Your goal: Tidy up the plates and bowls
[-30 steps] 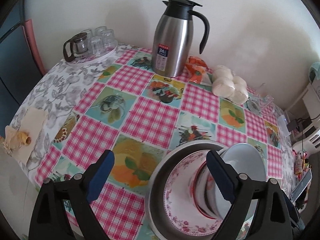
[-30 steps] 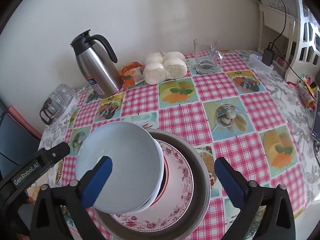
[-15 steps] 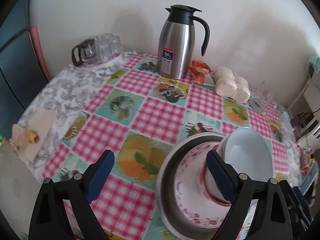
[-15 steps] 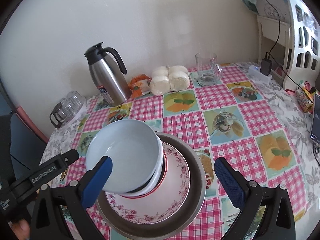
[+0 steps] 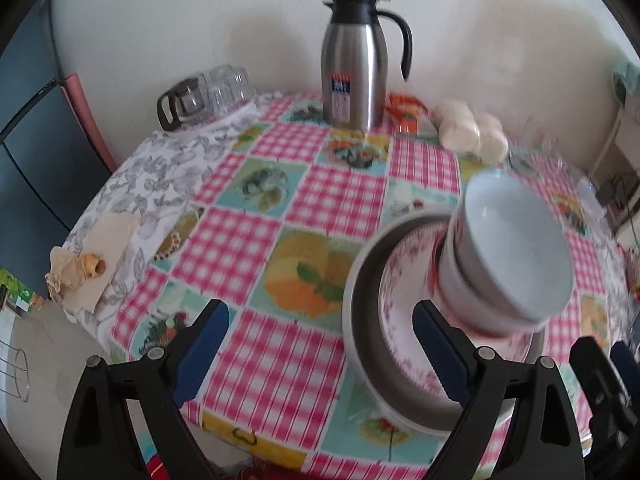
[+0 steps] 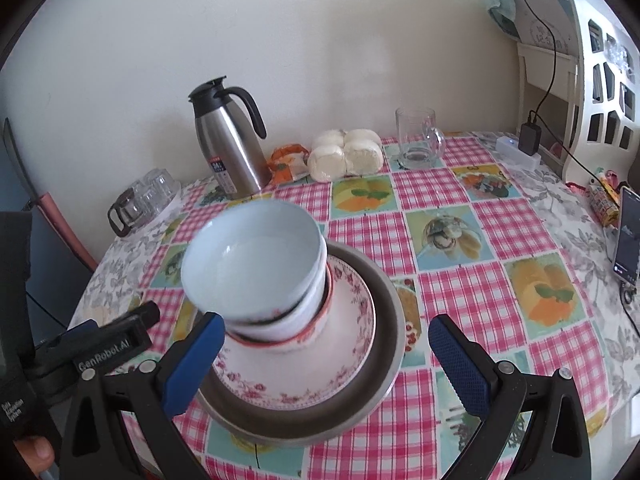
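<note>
Right wrist view: bowls [image 6: 256, 256] stand nested in a short stack, mouths up, on a floral plate [image 6: 320, 360], which lies in a grey metal basin [image 6: 384, 312] on the checked table [image 6: 500, 280].
Stack position: near the table's front edge, with the basin's near rim close to it.
Stack axis: upright in my judgement; the lean toward the lens looks like fisheye bending, though I cannot rule out a slight tilt.
Right gripper [image 6: 324, 356]: jaws wide apart, nothing between the pads; the stack sits ahead and to its left, with the left blue pad just under the bowls' near side and the right pad out past the basin's rim.
Left wrist view: left gripper [image 5: 320, 348] jaws also wide apart and empty; bowls [image 5: 508, 256] lie ahead and well to its right, beyond its right pad, while its left pad is over bare cloth.
Nearer hand: right gripper, by my reading, since the stack falls partly within its span; the left is offset to one side.
Key relation: top bowl's rim is above and left of the right gripper's centre line, so a rim grasp would need a shift left.
Clearances: flask [image 6: 232, 140], buns [image 6: 344, 154] and glass mug [image 6: 418, 138] stand at the far side, well apart from the stack.
Risk: bowls are smooth-glazed and stacked loose; a side push could slide them across the plate.
</note>
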`<action>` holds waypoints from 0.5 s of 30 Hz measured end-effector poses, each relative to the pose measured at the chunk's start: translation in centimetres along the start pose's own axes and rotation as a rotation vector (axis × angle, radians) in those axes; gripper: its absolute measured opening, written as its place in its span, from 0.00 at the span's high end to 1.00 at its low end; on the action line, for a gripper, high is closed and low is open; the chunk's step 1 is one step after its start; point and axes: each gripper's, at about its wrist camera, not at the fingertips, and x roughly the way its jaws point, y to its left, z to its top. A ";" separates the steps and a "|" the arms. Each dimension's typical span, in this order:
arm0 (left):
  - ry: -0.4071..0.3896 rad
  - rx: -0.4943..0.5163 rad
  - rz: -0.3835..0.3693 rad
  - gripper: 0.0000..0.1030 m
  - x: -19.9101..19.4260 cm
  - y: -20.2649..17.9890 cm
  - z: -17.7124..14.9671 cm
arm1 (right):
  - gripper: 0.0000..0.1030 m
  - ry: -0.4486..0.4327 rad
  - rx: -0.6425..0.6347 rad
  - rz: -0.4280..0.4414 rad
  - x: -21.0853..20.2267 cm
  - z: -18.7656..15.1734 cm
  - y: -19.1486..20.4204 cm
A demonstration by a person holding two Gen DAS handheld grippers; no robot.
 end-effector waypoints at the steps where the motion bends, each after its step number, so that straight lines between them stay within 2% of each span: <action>1: 0.010 0.007 0.002 0.09 0.2 0.0 -0.3 | 0.00 0.009 -0.005 -0.003 0.1 -0.3 0.0; 5: 0.047 0.035 0.003 0.09 0.7 -0.3 -1.7 | 0.00 0.036 -0.025 -0.019 0.2 -1.3 0.0; 9: 0.079 0.073 0.001 0.09 1.2 -0.7 -2.8 | 0.00 0.105 -0.030 -0.054 1.3 -2.4 -0.6; 15: 0.121 0.105 0.027 0.09 2.1 -0.9 -3.9 | 0.00 0.166 -0.028 -0.096 2.4 -3.6 -1.6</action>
